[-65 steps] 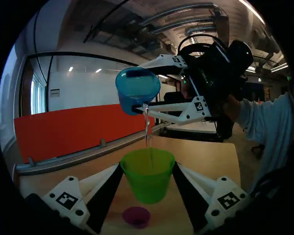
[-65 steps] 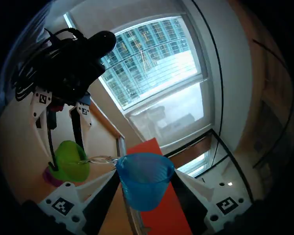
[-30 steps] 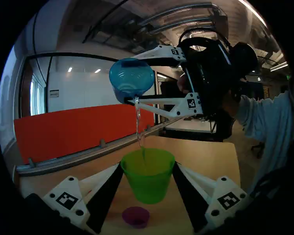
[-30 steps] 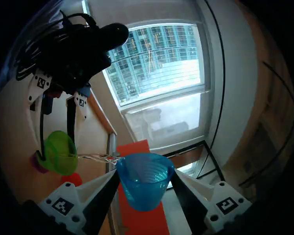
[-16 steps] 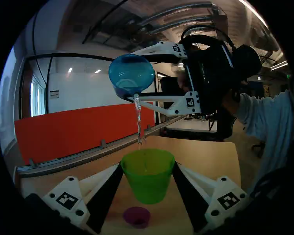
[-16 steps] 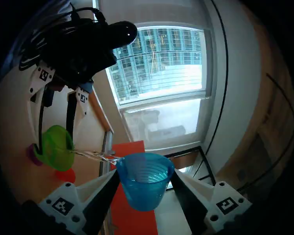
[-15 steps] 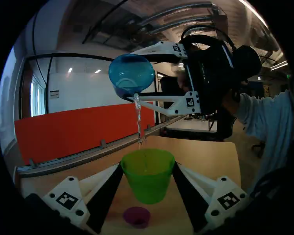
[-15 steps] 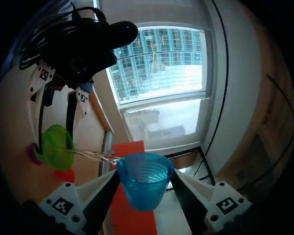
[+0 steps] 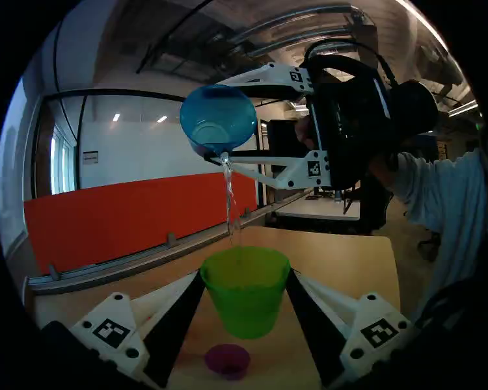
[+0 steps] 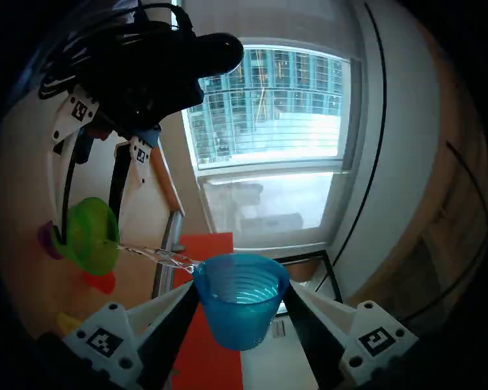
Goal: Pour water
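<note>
Office setting: orange partition (image 9: pixel 114 214) at left, wooden worktop (image 9: pixel 335 253) at centre right.

- Left tool (image 9: pixel 244 278): both fingers pressed on the green cup (image 9: pixel 245 296), upright at lower centre of the left gripper view.
- Right tool (image 10: pixel 241 289): clamped on the blue cup (image 10: pixel 239 302), which is tipped at upper centre of the left gripper view.
- Water stream (image 9: pixel 229 201): thin, falling from the blue rim into the green mouth near its far edge.
- Handling note: hold the receiver level, deepen the tilt gradually, and bring the stream toward centre.
- Purple cup (image 9: pixel 226 359): on the worktop, bottom centre.

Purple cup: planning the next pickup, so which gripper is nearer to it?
Left. The left gripper, holding the green cup, is just above the purple cup; the right gripper is higher, tilting the blue cup.
</note>
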A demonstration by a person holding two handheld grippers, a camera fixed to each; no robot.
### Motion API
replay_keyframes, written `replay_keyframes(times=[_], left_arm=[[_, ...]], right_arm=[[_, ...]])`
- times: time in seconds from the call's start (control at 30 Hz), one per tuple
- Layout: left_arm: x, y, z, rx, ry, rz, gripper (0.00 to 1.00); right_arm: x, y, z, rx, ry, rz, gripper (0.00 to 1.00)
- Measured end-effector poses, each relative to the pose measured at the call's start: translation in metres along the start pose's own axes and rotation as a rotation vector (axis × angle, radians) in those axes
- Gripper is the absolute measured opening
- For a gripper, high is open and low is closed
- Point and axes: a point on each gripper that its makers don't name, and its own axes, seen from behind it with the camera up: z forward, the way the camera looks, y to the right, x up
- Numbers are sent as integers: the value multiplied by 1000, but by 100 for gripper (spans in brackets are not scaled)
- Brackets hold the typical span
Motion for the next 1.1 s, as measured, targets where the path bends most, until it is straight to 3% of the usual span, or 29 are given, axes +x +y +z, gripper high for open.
replay_keyframes(times=[1.1], left_arm=[[4, -3, 4, 10, 6, 16, 87]], right_arm=[[18, 16, 2, -50, 15, -238, 90]])
